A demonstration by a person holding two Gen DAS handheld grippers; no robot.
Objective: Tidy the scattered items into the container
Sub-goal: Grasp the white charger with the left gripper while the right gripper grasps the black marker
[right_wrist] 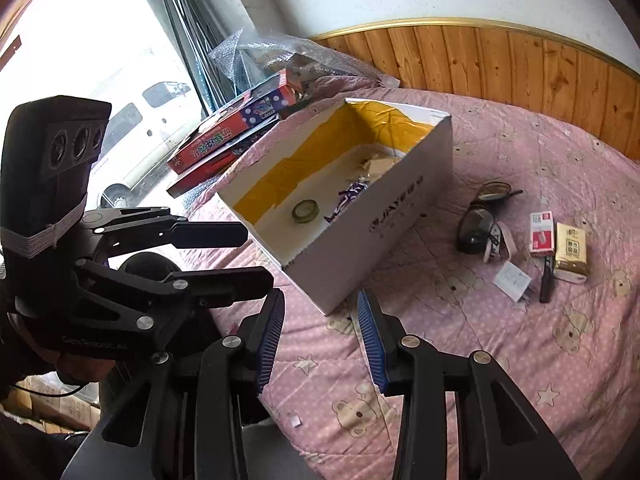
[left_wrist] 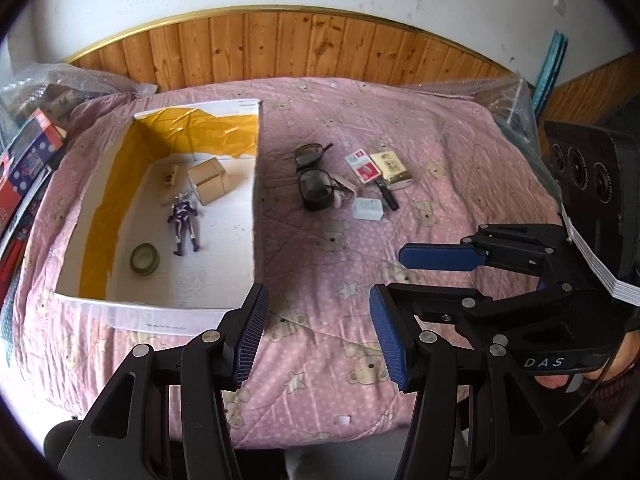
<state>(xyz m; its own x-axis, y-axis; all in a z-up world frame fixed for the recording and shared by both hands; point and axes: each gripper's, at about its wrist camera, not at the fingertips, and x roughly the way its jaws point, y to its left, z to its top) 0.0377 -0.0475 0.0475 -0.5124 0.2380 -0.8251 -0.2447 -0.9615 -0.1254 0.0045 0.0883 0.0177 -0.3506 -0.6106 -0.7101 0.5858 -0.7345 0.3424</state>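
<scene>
Two tools, left tool (left_wrist: 316, 336) and right tool (right_wrist: 320, 340), both spread apart, holding nothing, above pink bed quilt (left_wrist: 320, 264). White box (left_wrist: 256, 184) holds toy figure (left_wrist: 184, 224), tape roll (left_wrist: 144, 259), small carton (left_wrist: 209, 180). Glasses (left_wrist: 314, 182), red pack (left_wrist: 363, 167), gold pack (left_wrist: 394, 168), charger (left_wrist: 368, 208) lie on quilt beside box.

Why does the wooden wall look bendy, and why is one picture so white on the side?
In the left wrist view, the fisheye lens curves the wood panelling into an arch. In the right wrist view, daylight through the window washes out the left side, though a white van shows outside. Both views darken at the corners.
</scene>
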